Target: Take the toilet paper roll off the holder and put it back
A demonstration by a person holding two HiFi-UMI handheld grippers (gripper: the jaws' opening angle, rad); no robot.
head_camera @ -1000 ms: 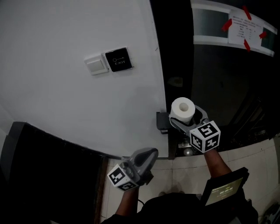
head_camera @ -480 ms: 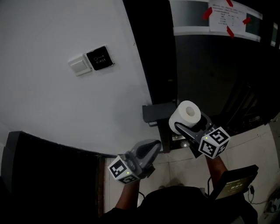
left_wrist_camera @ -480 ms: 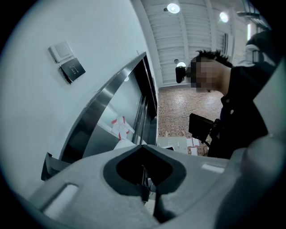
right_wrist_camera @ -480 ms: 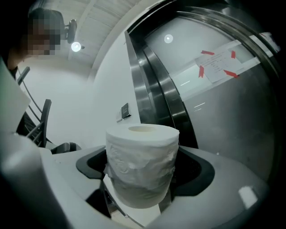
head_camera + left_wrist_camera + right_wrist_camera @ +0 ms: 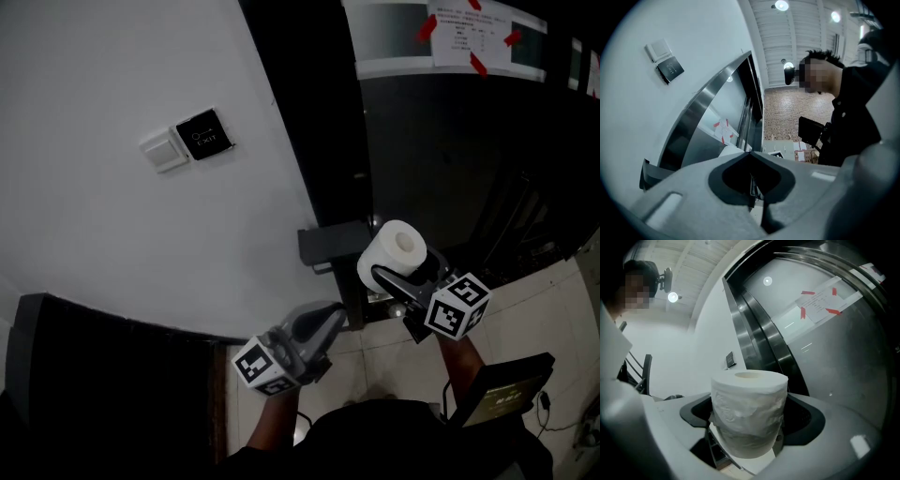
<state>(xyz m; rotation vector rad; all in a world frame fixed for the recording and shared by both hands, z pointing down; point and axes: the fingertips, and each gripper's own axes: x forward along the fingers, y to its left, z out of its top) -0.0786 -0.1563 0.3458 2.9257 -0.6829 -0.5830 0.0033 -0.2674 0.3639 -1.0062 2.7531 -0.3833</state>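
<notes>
Pinching the toilet paper roll (image 5: 749, 416) from both sides, the right gripper (image 5: 411, 269) sits right of centre in the head view. Its dark pads press into the paper so that the sides wrinkle. In the right gripper view the roll stands upright between the jaws. Its bottom end is hidden behind them, and only the top end with the cardboard core shows. In the head view the roll hangs in the air just right of a dark fitting (image 5: 330, 246) at the edge of the white wall (image 5: 141, 244). Whether the two touch cannot be told, since the roll covers the fitting's right end and the dim light swallows its shape. The left gripper (image 5: 330, 317), low and centre, has its jaws pressed together with nothing between them. On the wall at upper left, a white switch (image 5: 163, 153) and a black exit plate (image 5: 205, 137) sit side by side. At top right, a notice (image 5: 469, 33) taped with red strips is cut off by the frame's edge, its print too small to read. A dark panel (image 5: 502, 398) at lower right is partly hidden behind the right forearm.
</notes>
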